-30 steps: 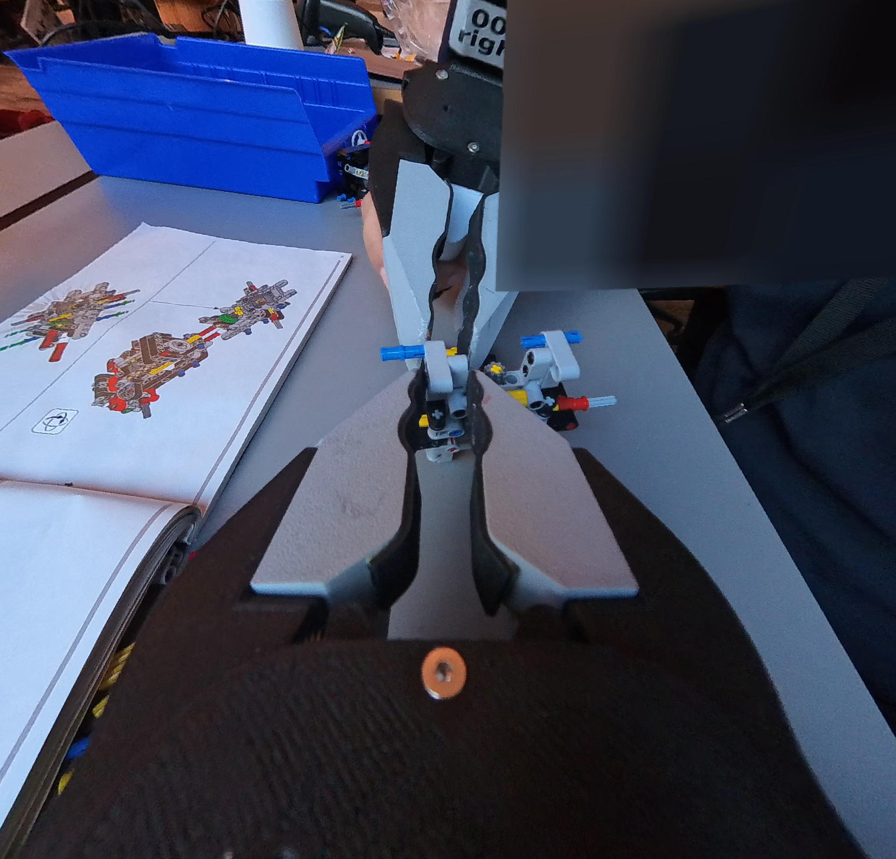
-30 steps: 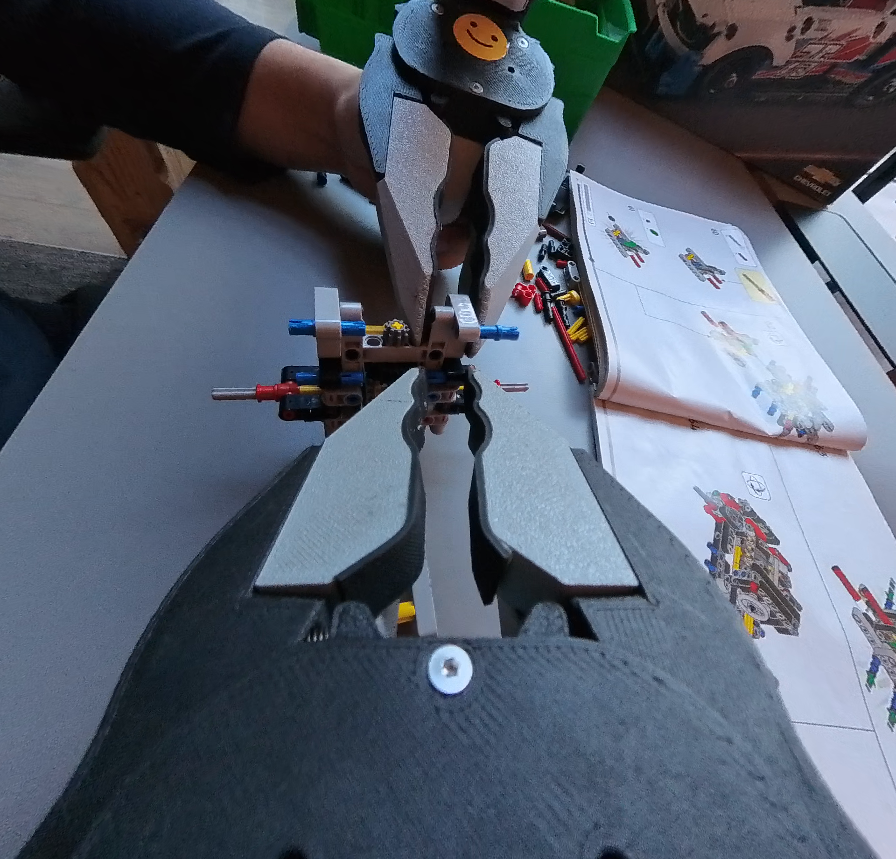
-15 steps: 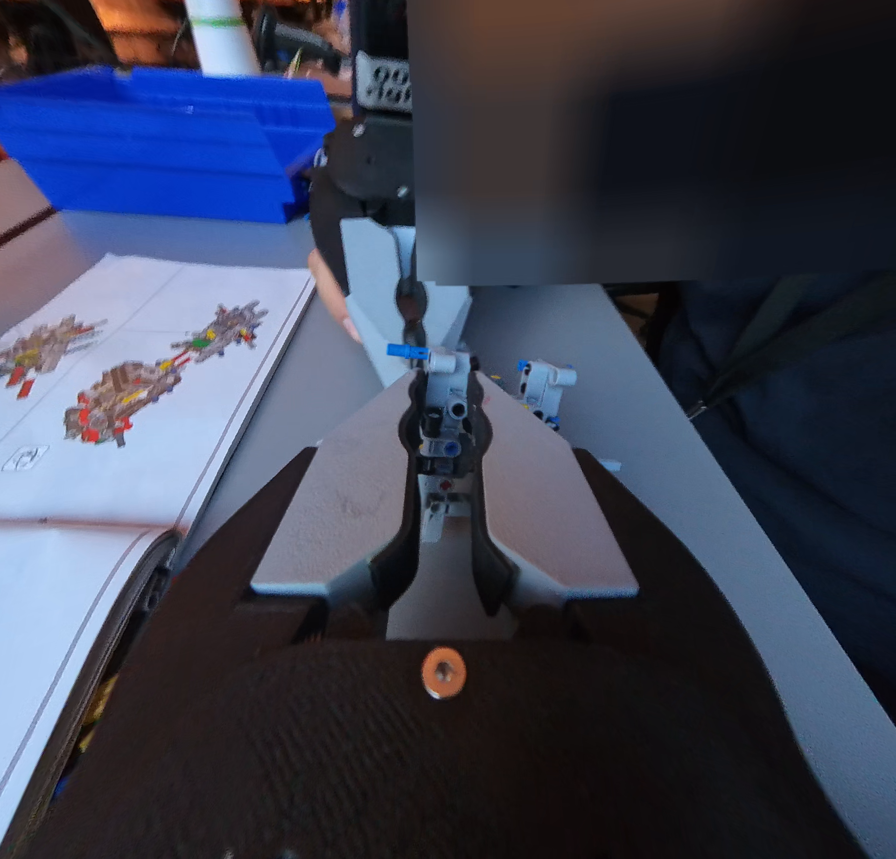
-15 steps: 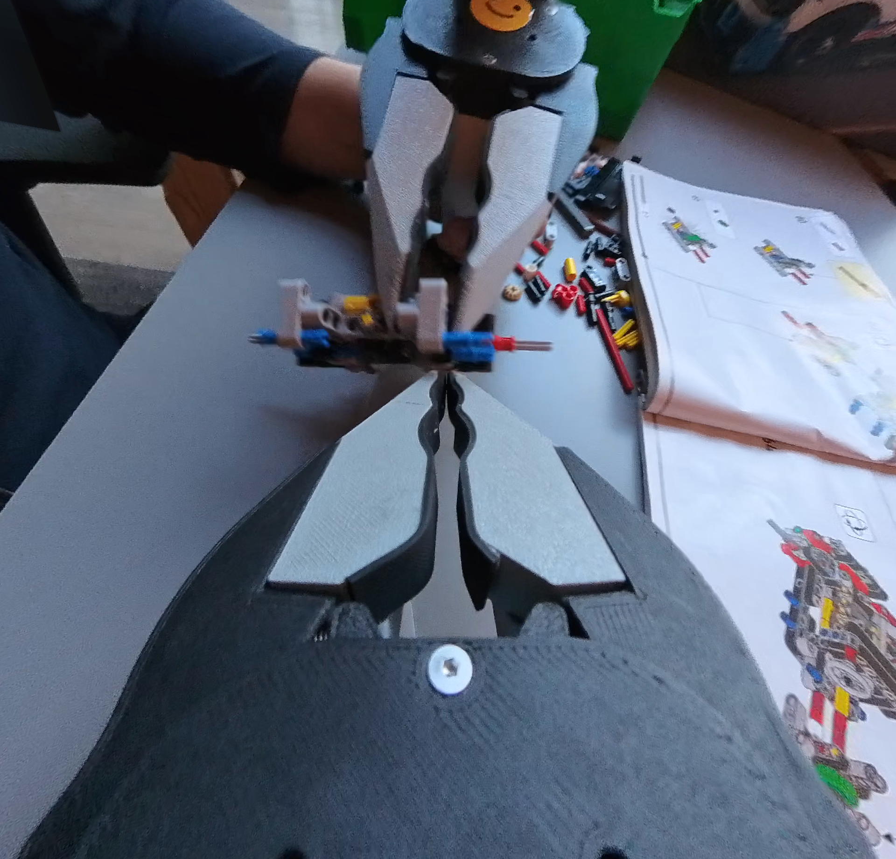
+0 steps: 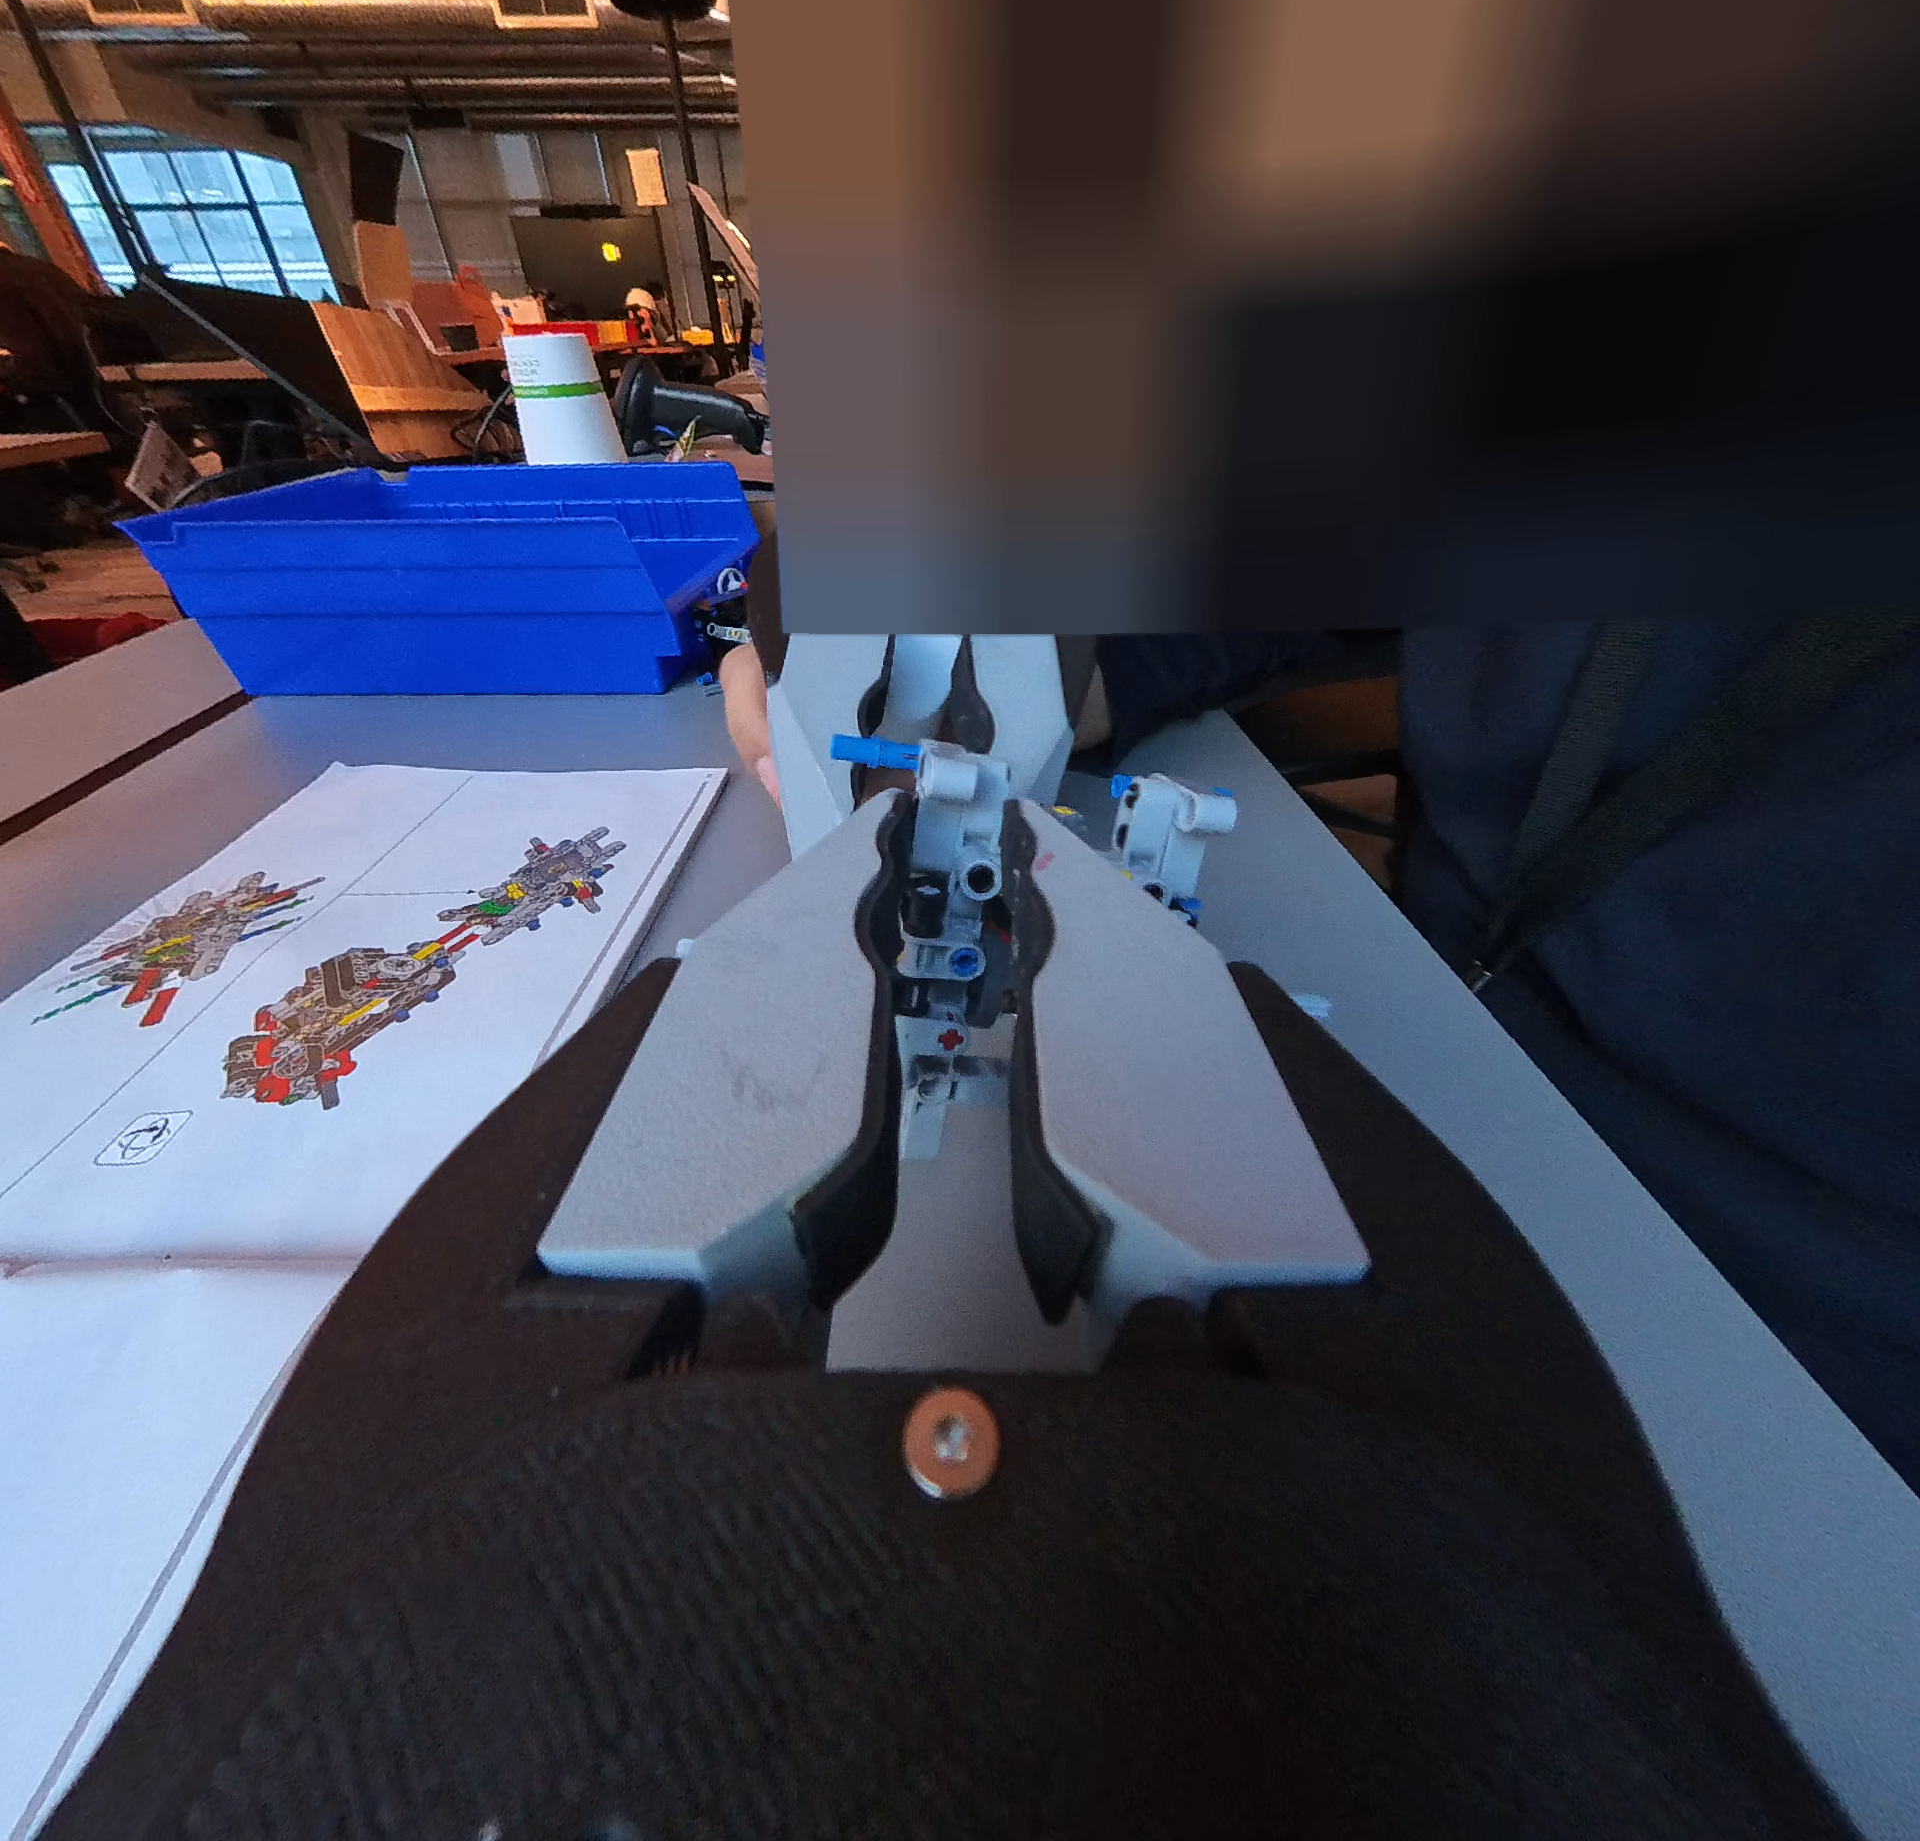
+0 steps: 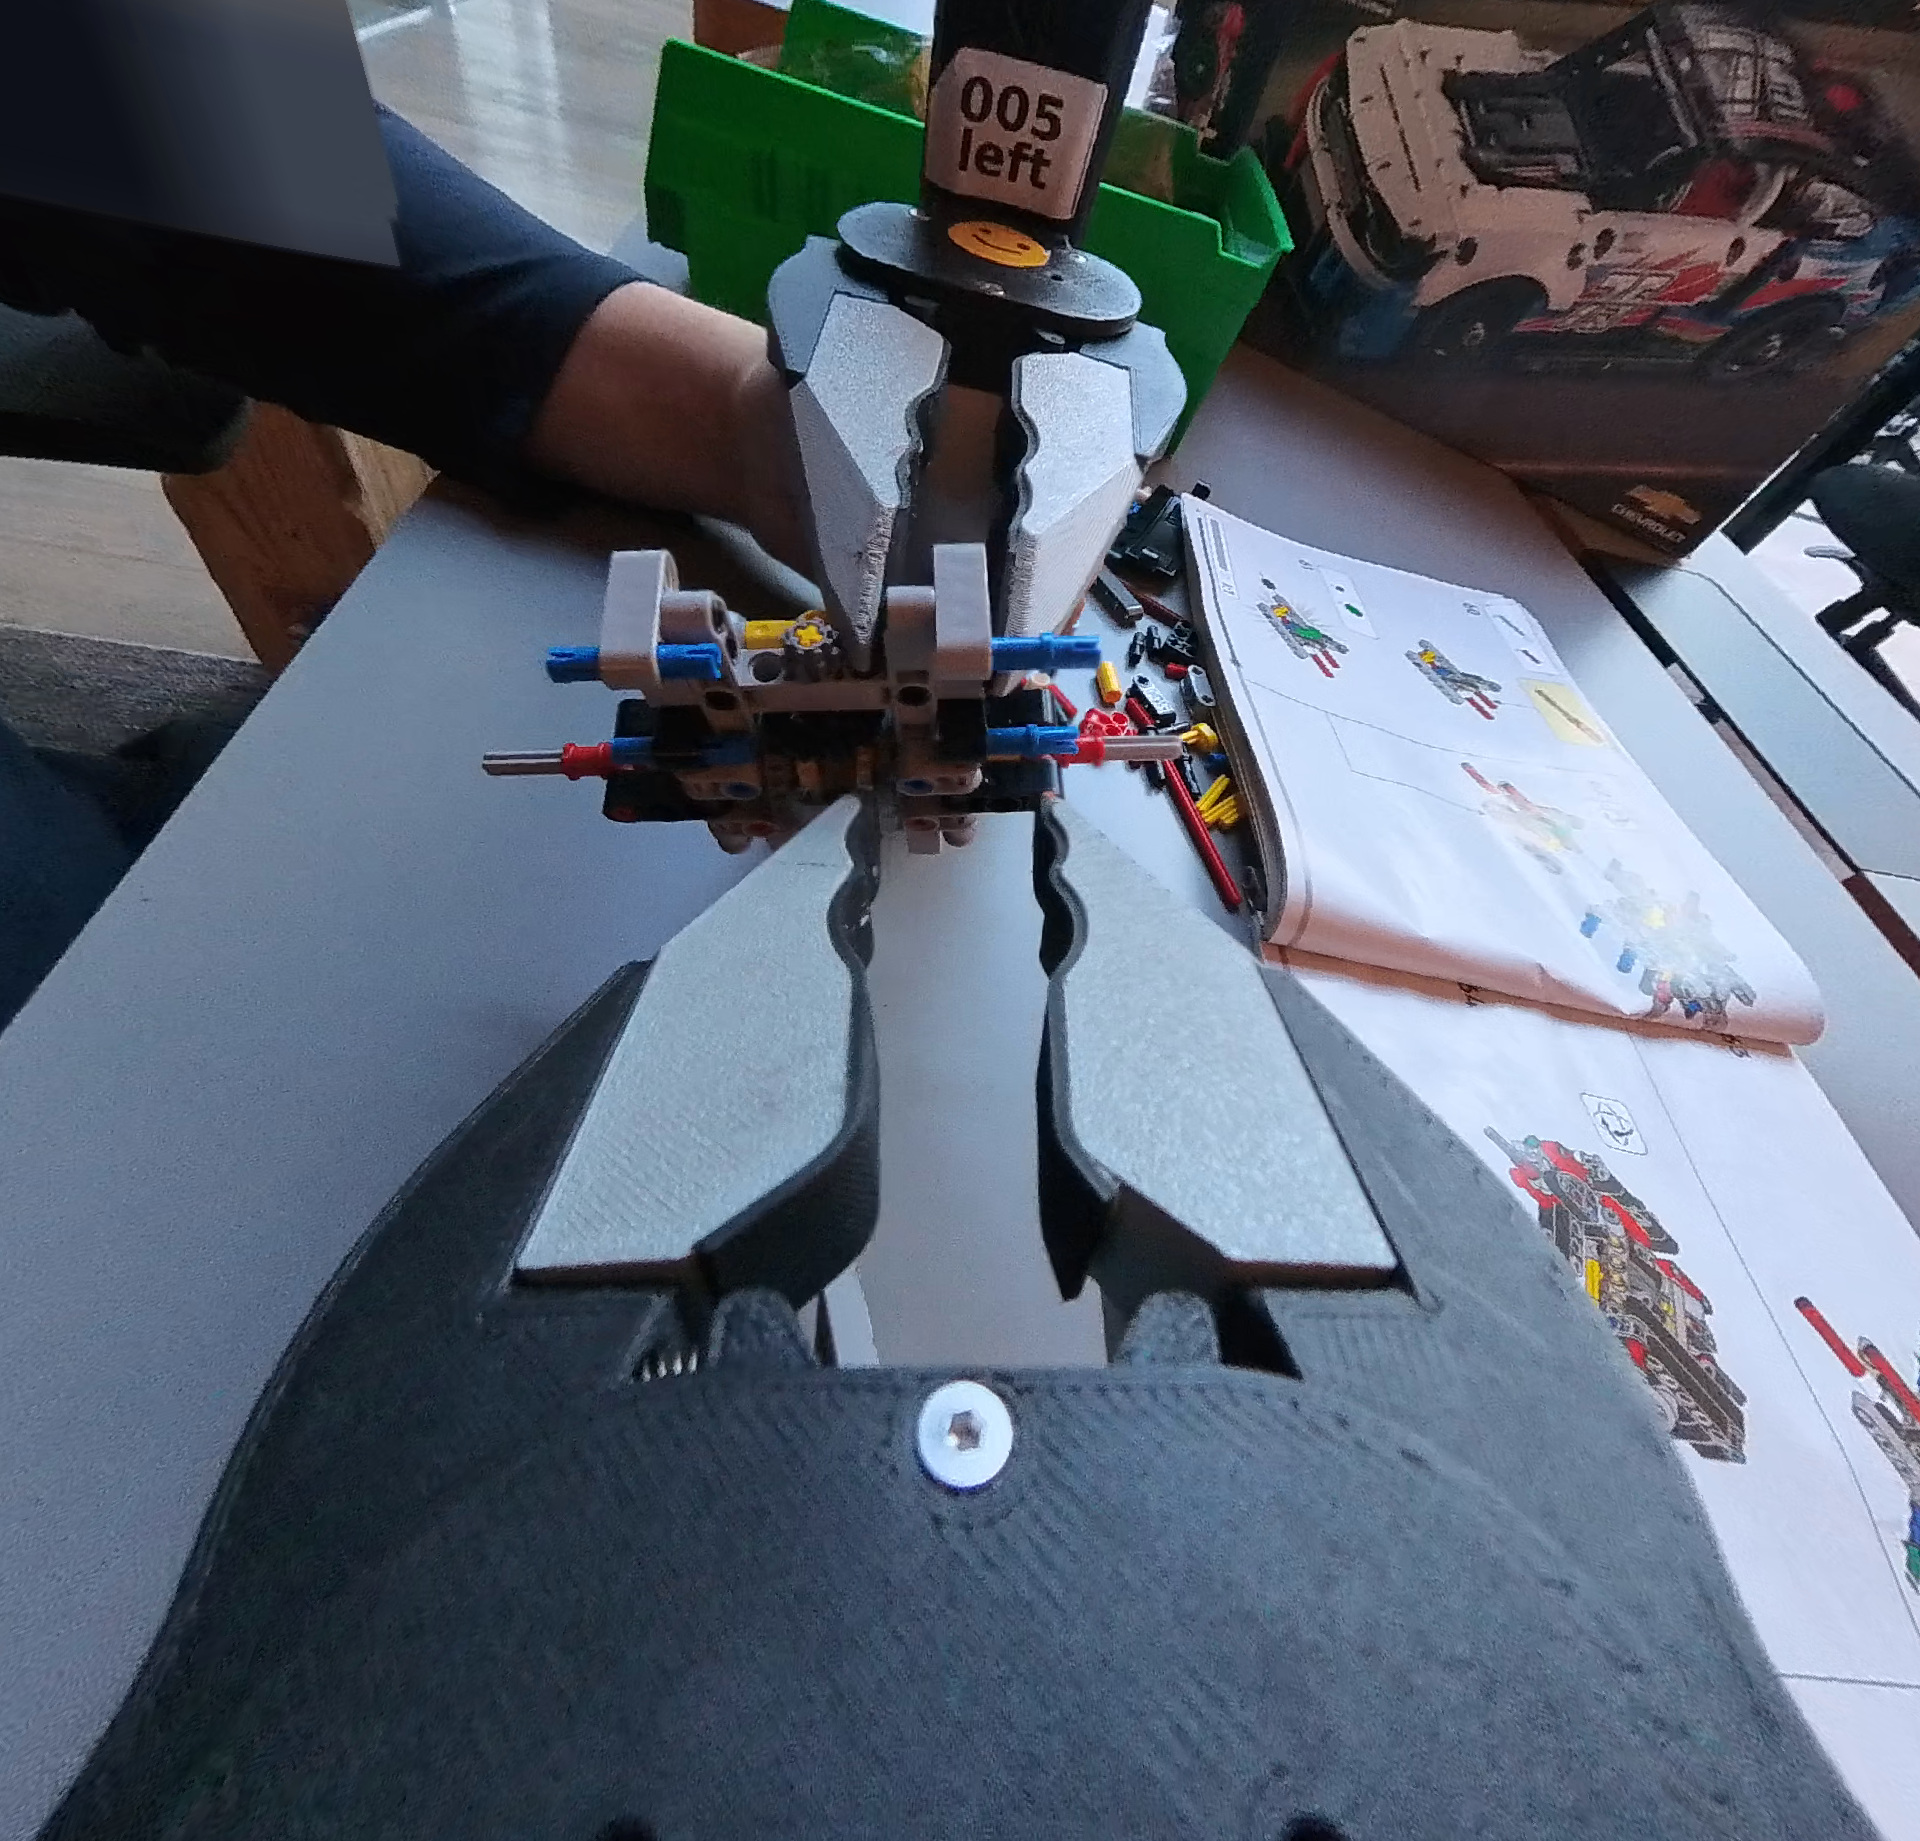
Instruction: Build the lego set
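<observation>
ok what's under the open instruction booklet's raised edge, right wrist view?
Loose bricks spill from under the instruction booklet: yellow pins, black connectors, a long red axle along its edge on the table. Anything further under is covered by the pages.

Open instruction booklet (image 6: 1475, 752), blue bin (image 5: 436, 586), green bin (image 6: 748, 170), car-kit box (image 6: 1558, 191)

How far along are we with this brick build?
Done: a partial brick assembly already carries blue pins, red axles and a small gear. In hand: the left tongs clamp it, while the right tongs sit open just before it. Left: loose parts lie beside the open instruction booklet, whose pictured models look fuller.
</observation>
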### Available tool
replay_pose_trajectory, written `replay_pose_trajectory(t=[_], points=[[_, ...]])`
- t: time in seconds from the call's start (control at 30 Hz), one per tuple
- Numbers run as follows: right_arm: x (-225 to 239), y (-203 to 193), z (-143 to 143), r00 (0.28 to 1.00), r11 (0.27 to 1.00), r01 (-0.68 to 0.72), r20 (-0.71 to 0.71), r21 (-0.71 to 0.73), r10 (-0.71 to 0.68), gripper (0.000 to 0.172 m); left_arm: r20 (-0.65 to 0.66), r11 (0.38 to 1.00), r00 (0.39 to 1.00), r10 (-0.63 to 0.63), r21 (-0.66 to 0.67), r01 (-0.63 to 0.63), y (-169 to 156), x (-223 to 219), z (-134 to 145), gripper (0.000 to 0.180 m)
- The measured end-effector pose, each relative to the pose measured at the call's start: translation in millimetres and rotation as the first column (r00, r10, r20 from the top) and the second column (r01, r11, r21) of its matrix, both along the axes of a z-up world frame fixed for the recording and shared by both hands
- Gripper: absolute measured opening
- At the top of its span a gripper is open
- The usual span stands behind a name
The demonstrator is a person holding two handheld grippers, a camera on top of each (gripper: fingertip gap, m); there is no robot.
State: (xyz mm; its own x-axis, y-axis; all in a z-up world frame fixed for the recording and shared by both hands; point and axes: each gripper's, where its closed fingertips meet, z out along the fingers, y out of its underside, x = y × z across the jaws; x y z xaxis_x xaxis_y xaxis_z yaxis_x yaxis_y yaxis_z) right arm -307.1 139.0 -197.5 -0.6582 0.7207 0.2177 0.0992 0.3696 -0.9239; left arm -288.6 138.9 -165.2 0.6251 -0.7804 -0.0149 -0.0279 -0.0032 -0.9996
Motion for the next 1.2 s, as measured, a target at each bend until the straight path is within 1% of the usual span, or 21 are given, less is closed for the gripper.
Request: replay_pose_trajectory(t=[0.03,0.1,0.23,0.27,0.33,0.4,0.47,0.53,0.6,0.73,0.83,0.93,1.0,1.07,1.1,1.17,1.2], points=[[0,0,1,1.0,1.0,0.004,-0.005,-0.003,-0.004,0.027,0.001,1.0,1.0,0.001,0.002,-0.001,0,0,0,0.012],[0,2,5,1.0,1.0,0.017,-0.026,-0.008,-0.017,0.022,0.008,1.0,1.0,0.0,0.006,0.0,0,0,1,0.012],[2,3,16,0.997,0.999,0.033,-0.075,-0.023,-0.034,0.019,0.062,0.999,0.998,-0.013,0.033,0.011,-2,-2,8,0.012],[3,3,18,0.996,0.999,0.033,-0.086,-0.03,-0.036,0.016,0.068,0.999,0.998,-0.016,0.033,0.014,-2,-3,9,0.012],[4,4,22,0.994,0.998,0.039,-0.1,-0.039,-0.043,0.012,0.069,0.999,0.998,-0.011,0.031,0.009,-1,-3,9,0.012],[6,4,24,0.995,0.998,0.029,-0.096,-0.048,-0.034,0.013,0.064,1.0,0.998,0.0,0.029,-0.001,0,-3,8,0.013],[12,2,25,0.996,0.998,0.002,-0.092,-0.065,-0.008,0.013,0.055,0.999,0.998,0.013,0.033,-0.015,2,-3,8,0.013],[25,-7,28,0.994,0.993,-0.079,-0.088,-0.086,0.072,0.009,0.028,0.998,0.999,0.026,0.047,-0.028,2,-3,7,0.013],[36,-15,30,0.987,0.986,-0.14,-0.089,-0.089,0.132,0.013,-0.008,0.997,0.999,0.042,0.068,-0.041,3,-2,5,0.013],[39,-26,26,0.983,0.988,-0.151,-0.113,-0.016,0.148,0.026,-0.033,0.992,0.998,0.045,0.123,-0.041,1,1,8,0.013],[38,-31,16,0.983,0.989,-0.124,-0.126,0.086,0.134,0.027,-0.041,0.987,0.998,0.052,0.156,-0.045,0,2,11,0.013],[37,-35,17,0.981,0.989,-0.102,-0.153,0.109,0.118,0.028,-0.053,0.985,0.995,0.088,0.152,-0.079,4,-2,10,0.012],[33,-30,20,0.982,0.994,-0.065,-0.169,0.088,0.079,0.029,-0.042,0.98,0.991,0.13,0.155,-0.122,8,-8,12,0.012],[25,-20,22,0.985,0.999,-0.001,-0.173,0.046,0.009,0.016,-0.061,0.976,0.982,0.18,0.137,-0.17,14,-14,8,0.012],[24,-18,22,0.987,1.0,0.0,-0.159,0.013,0.002,0.016,-0.067,0.975,0.978,0.195,0.123,-0.186,16,-16,6,0.013],[20,-14,22,0.993,0.998,0.004,-0.116,-0.068,-0.011,0.015,-0.066,0.973,0.972,0.225,0.058,-0.222,20,-21,1,0.012],[18,-12,21,0.995,0.996,0.015,-0.097,-0.089,-0.023,0.014,-0.072,0.969,0.967,0.246,0.001,-0.246,23,-24,-5,0.012]])
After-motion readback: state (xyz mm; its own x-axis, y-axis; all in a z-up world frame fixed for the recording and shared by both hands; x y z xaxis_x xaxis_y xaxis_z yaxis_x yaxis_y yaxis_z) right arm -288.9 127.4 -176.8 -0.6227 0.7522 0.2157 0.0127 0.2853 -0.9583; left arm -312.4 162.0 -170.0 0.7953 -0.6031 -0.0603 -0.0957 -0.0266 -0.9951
